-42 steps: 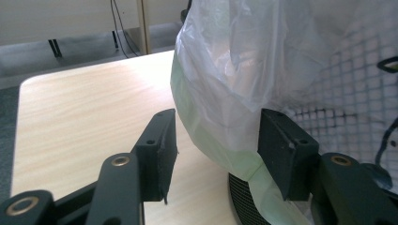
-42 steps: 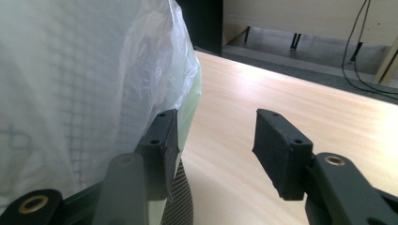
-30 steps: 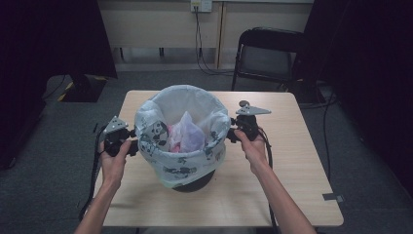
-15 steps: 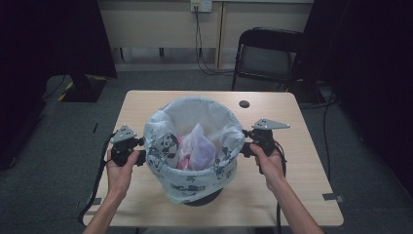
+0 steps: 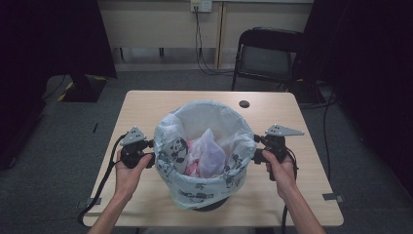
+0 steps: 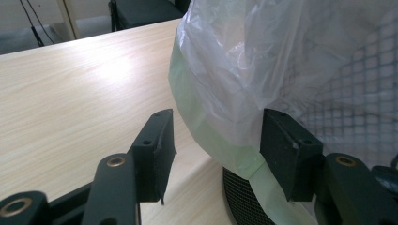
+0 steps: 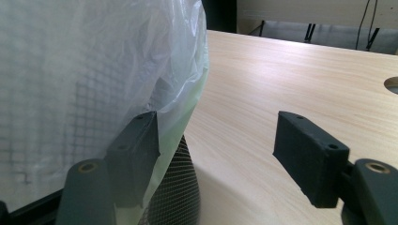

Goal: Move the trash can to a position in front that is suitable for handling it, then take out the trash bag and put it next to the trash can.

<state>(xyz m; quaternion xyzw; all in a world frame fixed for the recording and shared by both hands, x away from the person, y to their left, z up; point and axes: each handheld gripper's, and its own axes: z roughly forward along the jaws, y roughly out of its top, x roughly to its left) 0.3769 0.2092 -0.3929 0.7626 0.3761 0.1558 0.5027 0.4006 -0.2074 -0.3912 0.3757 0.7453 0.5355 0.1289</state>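
A black mesh bin (image 5: 214,204) lined with a white, panda-printed plastic bag (image 5: 171,148) stands on the wooden table (image 5: 146,109), with pink and lilac bags (image 5: 209,153) inside. My left gripper (image 5: 152,155) sits at the bin's left side. In the left gripper view (image 6: 213,136) it is open, and the bag's green hem (image 6: 206,126) hangs between the jaws without being pressed. My right gripper (image 5: 255,148) is at the bin's right side. Its jaws have just been opening (image 7: 220,140); the bag film (image 7: 178,70) rests loosely against one of them.
A round cable hole (image 5: 244,104) lies in the table behind the bin. A black folding chair (image 5: 265,53) stands beyond the far edge. Cables trail from both grippers off the near edge. Bare tabletop lies left and right of the hands.
Both hands and the bin have shifted toward the near edge and slightly right. The right gripper's jaws stand wider apart, and the bag now hangs looser over the rim.
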